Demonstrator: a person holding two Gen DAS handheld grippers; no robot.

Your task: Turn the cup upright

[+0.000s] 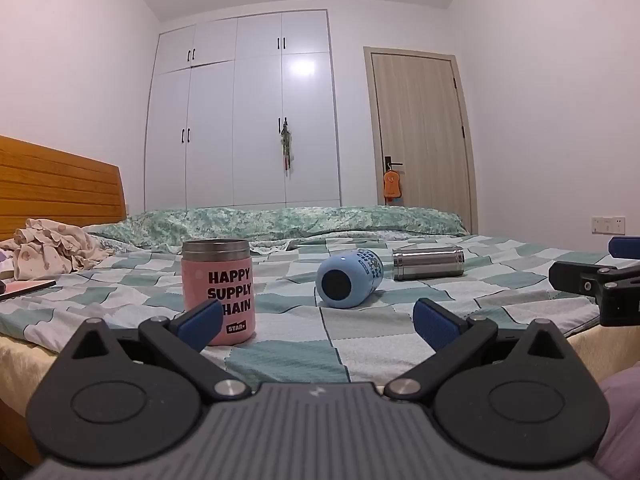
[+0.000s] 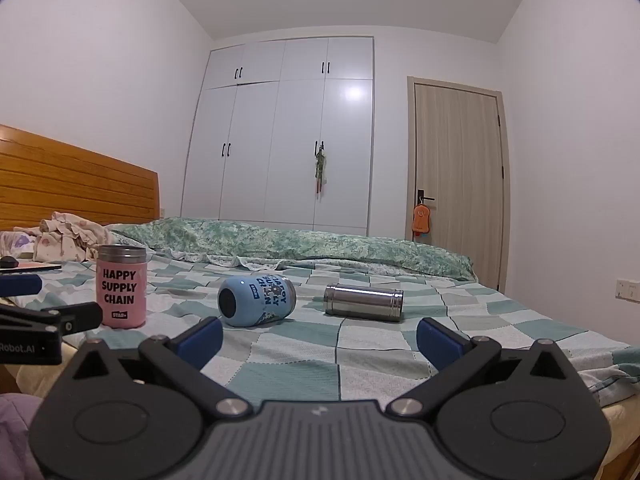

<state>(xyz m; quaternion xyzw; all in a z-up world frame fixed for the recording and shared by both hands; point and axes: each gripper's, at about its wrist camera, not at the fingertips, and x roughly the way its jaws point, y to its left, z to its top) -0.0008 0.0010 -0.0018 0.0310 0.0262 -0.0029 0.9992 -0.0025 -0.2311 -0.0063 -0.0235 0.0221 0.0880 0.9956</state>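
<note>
Bed [image 1: 360,332] with checked green sheet, white wardrobe [image 1: 244,112] and door [image 1: 420,128] behind. Pink cup [image 1: 218,292] upright at left; blue cup [image 2: 256,300] on its side mid-bed, steel cup [image 2: 363,303] lying beside it, apart. Left gripper [image 1: 318,320] and right gripper [image 2: 320,340] both spread wide, empty, low at bed edge.

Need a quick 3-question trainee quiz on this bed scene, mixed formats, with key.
1. True or false: the pink cup stands upright.
2. Which cups lie on their sides? A) pink only B) blue cup and steel cup C) all three
3. Fill in: the left gripper and right gripper are both ____, holding nothing.

Key: 1 true; 2 B; 3 open.
</note>
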